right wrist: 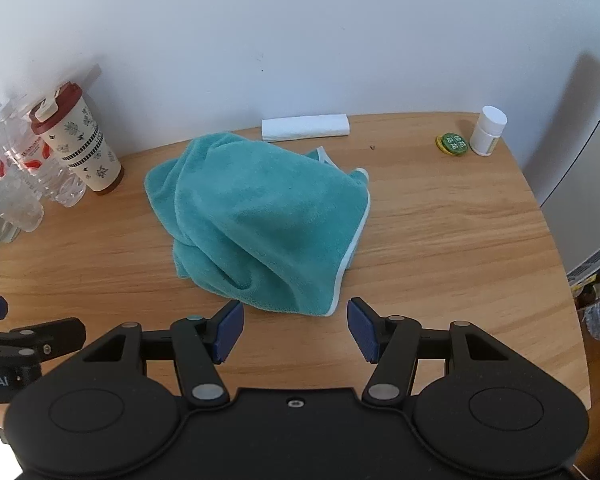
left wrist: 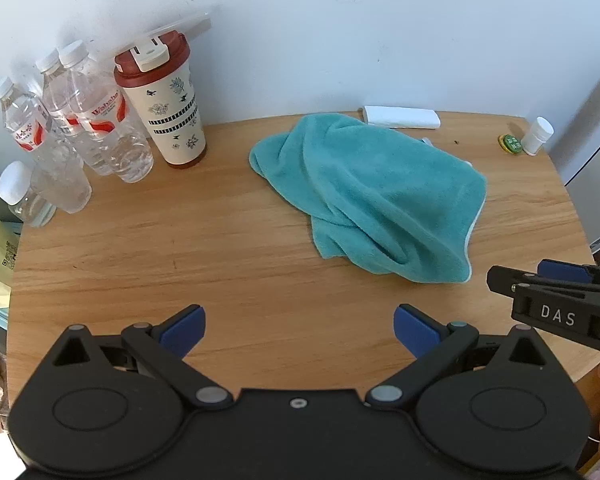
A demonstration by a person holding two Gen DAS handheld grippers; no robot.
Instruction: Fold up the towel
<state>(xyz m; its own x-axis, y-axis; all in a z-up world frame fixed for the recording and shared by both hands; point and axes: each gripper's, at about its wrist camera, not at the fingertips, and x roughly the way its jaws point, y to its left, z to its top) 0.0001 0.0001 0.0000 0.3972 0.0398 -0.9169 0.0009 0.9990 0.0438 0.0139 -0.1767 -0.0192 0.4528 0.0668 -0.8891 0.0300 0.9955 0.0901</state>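
Towel point(right wrist: 260, 220) lies rumpled mid-counter point(right wrist: 440, 240), unfolded; both hand-held grippers, left point(left wrist: 299, 330) and right point(right wrist: 296, 330), hover near its front edge, spread wide, holding nothing.

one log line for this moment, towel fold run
stage: pre-grasp | towel: crumpled heap on table, unfolded | left gripper: open, empty, short of towel | right gripper: open, empty, at towel's near edge

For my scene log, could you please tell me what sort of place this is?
Probably a home or dorm room: a small wooden table against a white wall, with water bottles, a tumbler and a crumpled towel.
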